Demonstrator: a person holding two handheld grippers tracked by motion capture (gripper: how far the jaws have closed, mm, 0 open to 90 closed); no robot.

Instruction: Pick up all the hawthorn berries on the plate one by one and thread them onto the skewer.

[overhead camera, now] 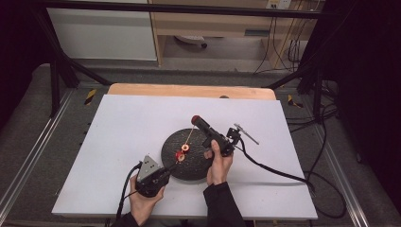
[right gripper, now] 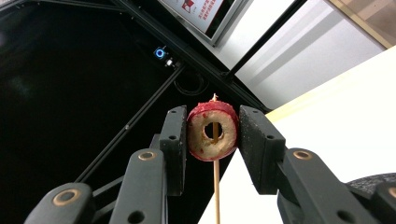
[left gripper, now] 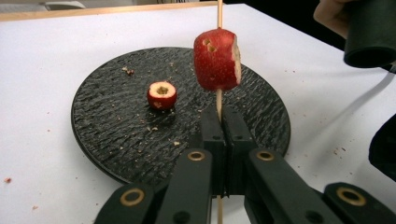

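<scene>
Wooden skewer sits pinched in your left gripper, one red fruit piece threaded above the black plate. On the right, your right gripper pinches a cored slice onto the tip; push crooked and it may split.

High view overhead, gripper views close, sharing skewer

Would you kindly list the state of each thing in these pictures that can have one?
Left claw: shut on the skewer's lower end.
Right claw: shut on the cored fruit ring.
Skewer: upright, passing through the red fruit piece.
Red fruit piece: threaded, raised above the plate.
Cored fruit ring: pinched, the skewer tip through its hole.
Loose fruit piece: lying on the plate.
Black plate: flat, crumb-strewn.
</scene>
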